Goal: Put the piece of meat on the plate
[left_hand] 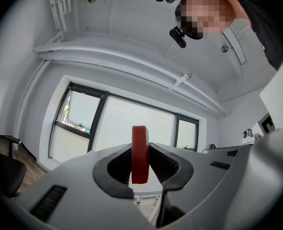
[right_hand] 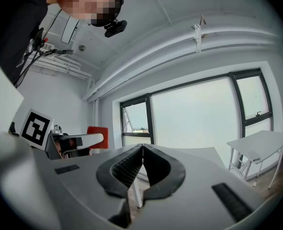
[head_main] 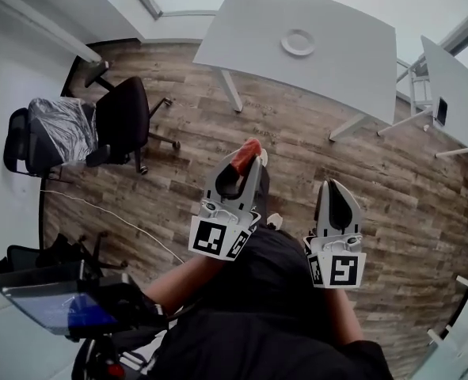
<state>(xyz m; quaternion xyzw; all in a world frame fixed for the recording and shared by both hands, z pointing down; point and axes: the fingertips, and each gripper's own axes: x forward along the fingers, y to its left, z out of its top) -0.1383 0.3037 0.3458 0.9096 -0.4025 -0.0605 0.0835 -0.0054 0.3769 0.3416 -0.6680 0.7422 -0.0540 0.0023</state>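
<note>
Red meat (left_hand: 140, 155) held upright; white plate (head_main: 298, 42) on table (head_main: 352, 63).

We find no words, numbers or brand names that we can read. The only printed signs are black-and-white square markers (head_main: 211, 237), which stand on the left hand-held gripper (head_main: 246, 165) and the right hand-held gripper (head_main: 334, 187). The screen (head_main: 55, 307) at lower left shows only a blue glow.

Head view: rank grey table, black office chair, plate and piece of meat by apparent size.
1. grey table
2. black office chair
3. plate and piece of meat: look about alike; the meat is nearer the camera, so unranked.
</note>
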